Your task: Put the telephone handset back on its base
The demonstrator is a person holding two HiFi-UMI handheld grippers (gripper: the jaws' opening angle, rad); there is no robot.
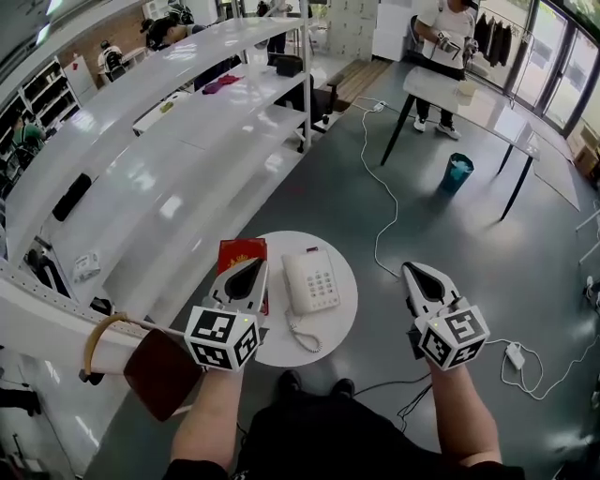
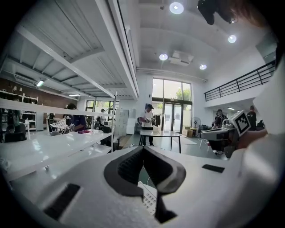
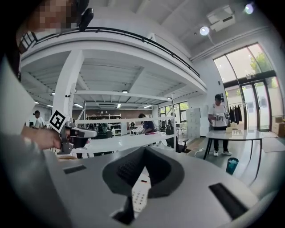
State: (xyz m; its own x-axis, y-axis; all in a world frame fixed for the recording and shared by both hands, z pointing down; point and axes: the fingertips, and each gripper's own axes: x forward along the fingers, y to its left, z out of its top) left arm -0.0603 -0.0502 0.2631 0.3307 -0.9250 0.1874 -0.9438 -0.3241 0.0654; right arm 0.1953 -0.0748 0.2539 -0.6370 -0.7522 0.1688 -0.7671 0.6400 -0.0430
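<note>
Head view: one telephone (image 1: 311, 281), handset on its base, on one round table (image 1: 342, 323), my left gripper (image 1: 253, 267) and right gripper (image 1: 413, 270) held about level either side. Left gripper view: jaws closed tight, holding nothing. Right gripper view: same deal, pinched together and empty.

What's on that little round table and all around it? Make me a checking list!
Surface: round white table on a grey floor.
Job's things: white telephone on the table; handset looks seated on its base.
Clutter: red packet beside the telephone, partly under the left gripper.
Grippers: left gripper and right gripper both shut, holding nothing.
Cables: coiled cord trails from the telephone; white cable snakes over the floor.
Surroundings: white shelves, teal bin, person at a far table.
</note>
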